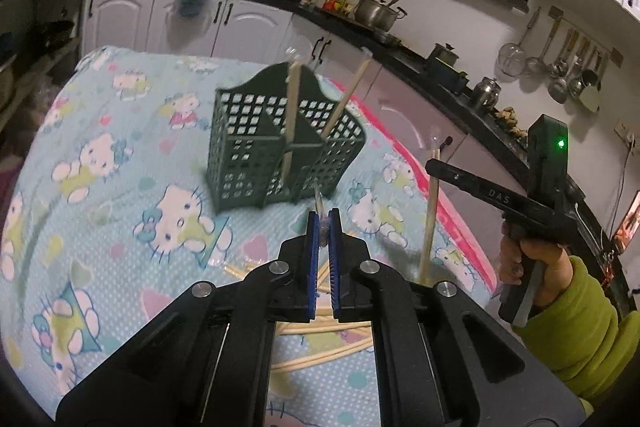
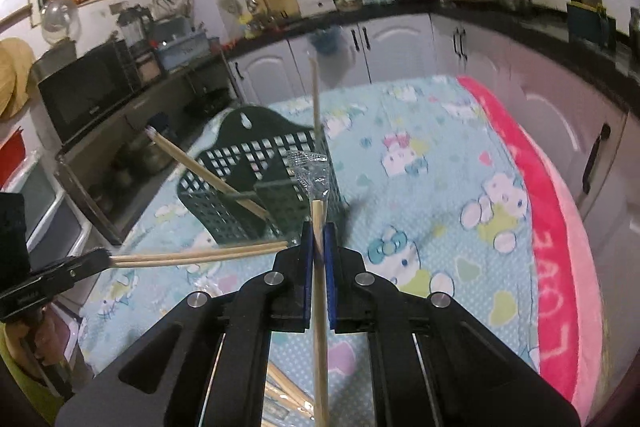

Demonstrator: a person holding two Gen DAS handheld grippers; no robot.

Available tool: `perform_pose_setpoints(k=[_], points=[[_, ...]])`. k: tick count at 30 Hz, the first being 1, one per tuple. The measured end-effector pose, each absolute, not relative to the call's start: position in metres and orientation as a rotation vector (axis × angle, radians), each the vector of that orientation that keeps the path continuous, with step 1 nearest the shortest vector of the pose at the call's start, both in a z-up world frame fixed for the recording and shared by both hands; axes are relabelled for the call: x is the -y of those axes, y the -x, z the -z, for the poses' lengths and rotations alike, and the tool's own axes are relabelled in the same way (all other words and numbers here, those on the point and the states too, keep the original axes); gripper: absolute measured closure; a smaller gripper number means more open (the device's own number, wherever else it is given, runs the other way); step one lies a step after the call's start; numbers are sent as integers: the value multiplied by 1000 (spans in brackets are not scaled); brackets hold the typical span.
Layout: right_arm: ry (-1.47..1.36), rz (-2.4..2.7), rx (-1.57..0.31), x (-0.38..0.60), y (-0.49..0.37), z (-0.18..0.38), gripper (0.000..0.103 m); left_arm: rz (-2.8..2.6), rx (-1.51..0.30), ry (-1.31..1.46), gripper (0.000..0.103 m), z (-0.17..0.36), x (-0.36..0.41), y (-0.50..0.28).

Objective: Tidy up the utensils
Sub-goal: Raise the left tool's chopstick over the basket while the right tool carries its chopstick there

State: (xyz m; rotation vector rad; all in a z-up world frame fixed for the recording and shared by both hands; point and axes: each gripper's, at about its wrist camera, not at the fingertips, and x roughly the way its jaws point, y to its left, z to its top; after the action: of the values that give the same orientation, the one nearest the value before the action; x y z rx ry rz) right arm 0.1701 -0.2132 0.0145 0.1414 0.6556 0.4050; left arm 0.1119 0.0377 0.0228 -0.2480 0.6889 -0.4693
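Green plastic lattice forms the utensil holder (image 1: 280,143), which stands upright on the cartoon-print cloth (image 1: 120,195) at 12 o'clock from the left gripper (image 1: 324,223). Two wooden chopsticks (image 1: 294,107) stand in its compartments, one near vertical, the other leaning toward 1 o'clock with its tip above the rim.

The left gripper's blue pads (image 1: 311,259) are pressed nearly together on something thin and clear (too blurred to name in its own view). In the right wrist view that same gripper (image 2: 105,258) enters at 9 o'clock pinching a pair of chopsticks (image 2: 200,255) whose long axis runs almost level toward 3 o'clock; their far ends are hidden behind the right gripper (image 2: 319,231).

The right gripper's fingers are clamped on a single wrapped chopstick (image 2: 320,307), long axis running 6 to 12 o'clock, its clear wrapper (image 2: 312,173) crumpled just above the pads. Its lower end is cut off by the frame. In the left view this stick (image 1: 431,215) stands near upright at 2 o'clock.

Loose chopsticks (image 1: 328,351) lie on the cloth beneath the left gripper, partly covered by its body. A pink blanket (image 2: 552,227) edges the cloth at 3 o'clock, with white cabinets (image 2: 400,43) beyond.
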Motion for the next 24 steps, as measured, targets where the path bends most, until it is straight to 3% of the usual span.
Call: perform_pose_setpoints(k=[24], points=[[-175,-373,-308,239,-135,-113,97,511,-488,43,101,-157,-2,-129]])
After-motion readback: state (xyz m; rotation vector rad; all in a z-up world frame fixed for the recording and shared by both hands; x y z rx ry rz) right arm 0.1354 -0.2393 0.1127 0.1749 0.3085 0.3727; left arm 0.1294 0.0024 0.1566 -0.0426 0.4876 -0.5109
